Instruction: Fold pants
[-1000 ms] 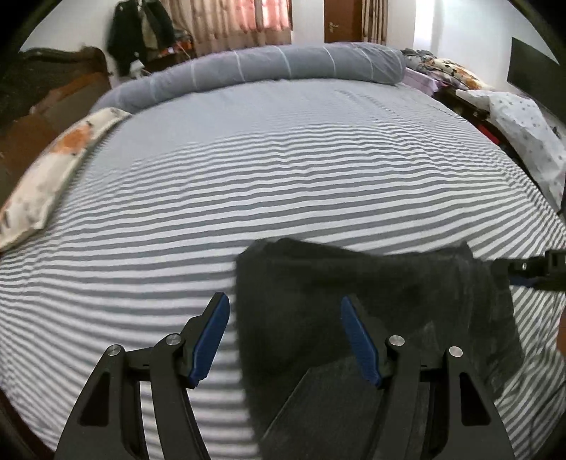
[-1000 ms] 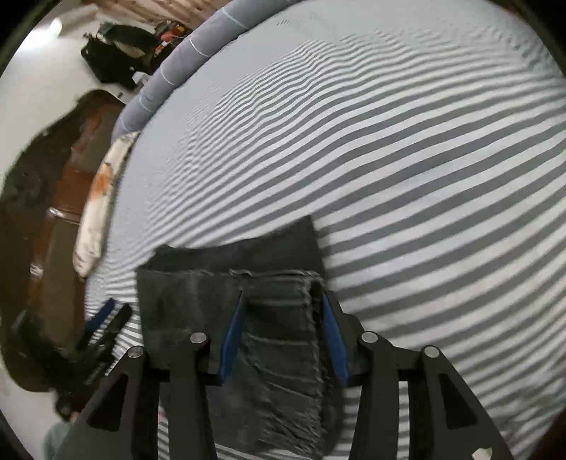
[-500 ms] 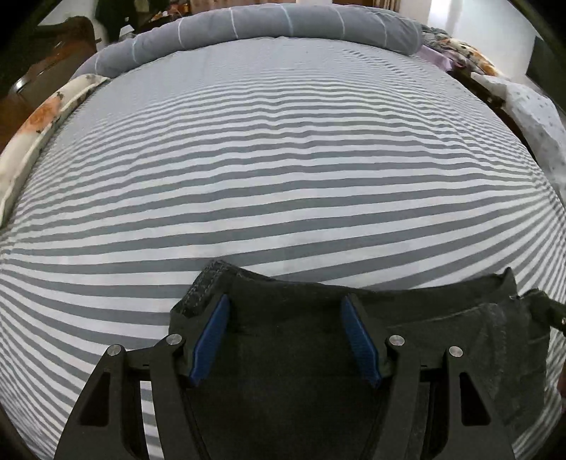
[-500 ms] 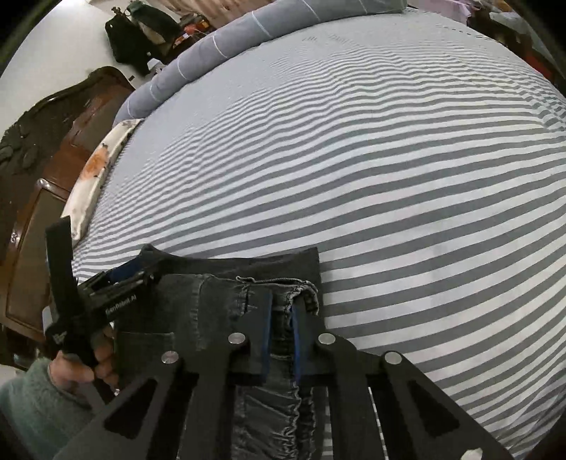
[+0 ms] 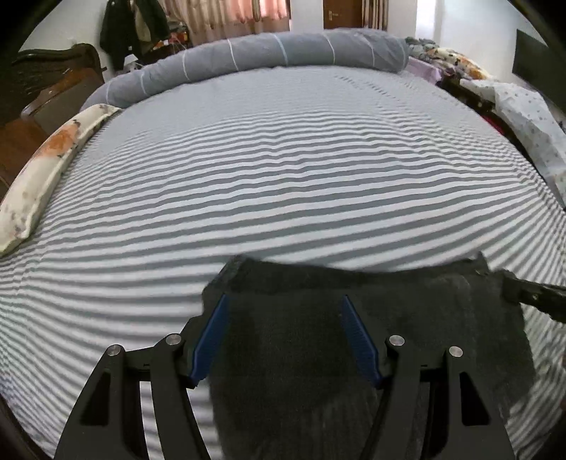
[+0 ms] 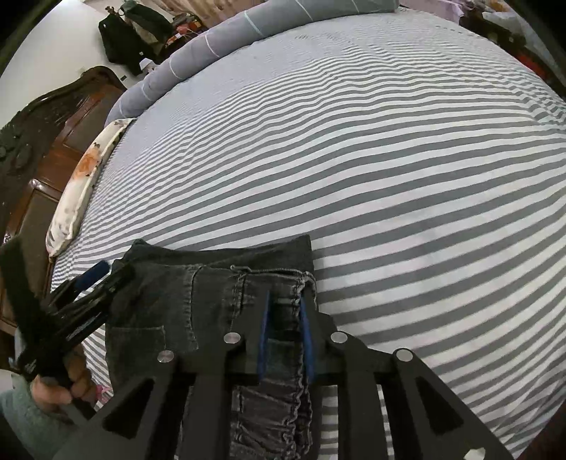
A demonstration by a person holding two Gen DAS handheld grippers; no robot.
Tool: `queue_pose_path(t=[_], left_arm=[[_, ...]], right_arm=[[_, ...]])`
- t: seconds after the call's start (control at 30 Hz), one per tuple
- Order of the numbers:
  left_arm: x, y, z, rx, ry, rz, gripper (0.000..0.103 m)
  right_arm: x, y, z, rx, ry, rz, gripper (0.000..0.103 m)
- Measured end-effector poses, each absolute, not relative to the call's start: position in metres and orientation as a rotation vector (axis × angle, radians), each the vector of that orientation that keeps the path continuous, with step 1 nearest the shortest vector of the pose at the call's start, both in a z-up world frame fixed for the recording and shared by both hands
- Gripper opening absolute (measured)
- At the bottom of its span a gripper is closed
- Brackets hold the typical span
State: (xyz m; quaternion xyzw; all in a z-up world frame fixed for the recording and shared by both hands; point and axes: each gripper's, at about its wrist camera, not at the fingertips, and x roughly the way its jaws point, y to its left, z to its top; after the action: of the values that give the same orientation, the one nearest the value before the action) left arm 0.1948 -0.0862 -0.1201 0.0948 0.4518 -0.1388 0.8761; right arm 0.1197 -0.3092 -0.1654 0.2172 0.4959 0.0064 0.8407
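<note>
- Jeans, dark grey and folded, lie at the lower centre of our right-wrist frame on the striped bedsheet.
- Our right gripper has its blue pads drawn narrow, pinching the elastic waistband.
- Our left gripper stands wide over the jeans' left edge, gripping nothing.
- Floral pillow lies at the left edge.

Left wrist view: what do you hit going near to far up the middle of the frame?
left gripper → dark pants → striped bedsheet → long grey bolster → curtains at the far wall
</note>
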Motion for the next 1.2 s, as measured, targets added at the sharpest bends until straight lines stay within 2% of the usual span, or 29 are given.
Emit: queue_pose_path(t=[0.13,0.33,0.5,0.83,1.2], left_arm=[[0.159,-0.072,-0.115,0.187,0.934,-0.285,0.066],[0.106,-0.059,-0.121,0.22,0.934,-0.292,0.066],[0.078,-0.053,-0.136,0.223,0.97,-0.286,0.066],[0.064,-0.049,-0.162,0.236,1.007,-0.268,0.069],[0.069,-0.04,-0.169,0.19,1.021,-0.249,0.078]], right_arm=[[0.102,-0.302,-0.164,0.47,1.051,0.008,0.028],[0.067,-0.287,-0.165,0.431,1.057,-0.003,0.036],[0.042,-0.277,-0.173,0.426,1.078,-0.021,0.037],[0.029,-0.277,-0.188,0.417,1.063,-0.052,0.047],[0.029,-0.271,-0.194,0.356,1.04,-0.066,0.051]])
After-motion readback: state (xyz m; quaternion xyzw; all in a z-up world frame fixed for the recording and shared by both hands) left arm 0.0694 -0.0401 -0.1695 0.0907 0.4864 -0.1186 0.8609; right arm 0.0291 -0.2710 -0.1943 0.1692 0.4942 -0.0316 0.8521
